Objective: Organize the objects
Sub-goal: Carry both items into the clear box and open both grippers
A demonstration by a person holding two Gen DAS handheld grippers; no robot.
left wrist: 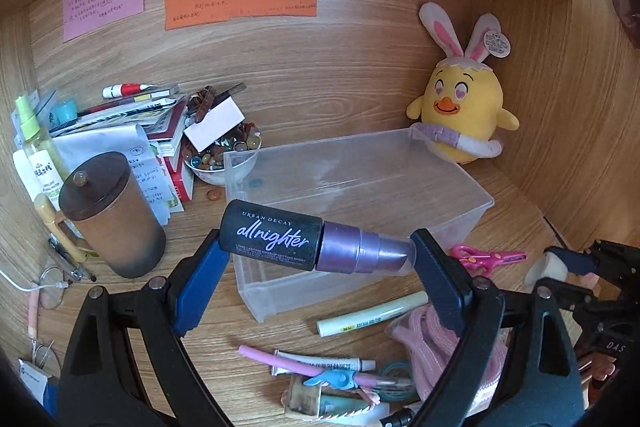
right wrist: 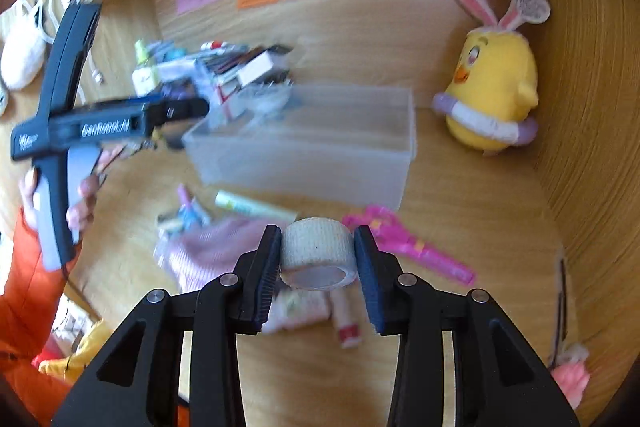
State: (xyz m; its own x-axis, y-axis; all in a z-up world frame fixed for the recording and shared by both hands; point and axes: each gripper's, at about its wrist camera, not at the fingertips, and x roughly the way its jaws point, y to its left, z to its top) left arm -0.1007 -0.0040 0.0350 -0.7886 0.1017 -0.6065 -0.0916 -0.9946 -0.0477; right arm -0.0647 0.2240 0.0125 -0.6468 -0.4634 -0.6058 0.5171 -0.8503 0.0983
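Note:
A black and purple setting spray bottle (left wrist: 276, 239) lies crosswise between the pads of my left gripper (left wrist: 320, 247), which is shut on its two ends. It hangs just above the near wall of a clear plastic bin (left wrist: 332, 143) on the wooden desk. My right gripper (right wrist: 317, 255) is shut on a beige roll of bandage tape (right wrist: 320, 247), lifted off the desk in front of the bin (right wrist: 304, 163). In the left wrist view the right gripper (left wrist: 560, 267) shows at the right edge with the roll (left wrist: 550, 269). The left gripper (right wrist: 176, 111) appears blurred, left of the bin.
A yellow plush chick (left wrist: 460, 107) sits behind the bin's right end. A brown lidded mug (left wrist: 112, 215), a bowl of beads (left wrist: 224, 155) and a paper pile (left wrist: 132, 123) crowd the left. Pink scissors (left wrist: 484, 259), pens (left wrist: 372, 315) and a pink pouch (left wrist: 424, 339) lie in front.

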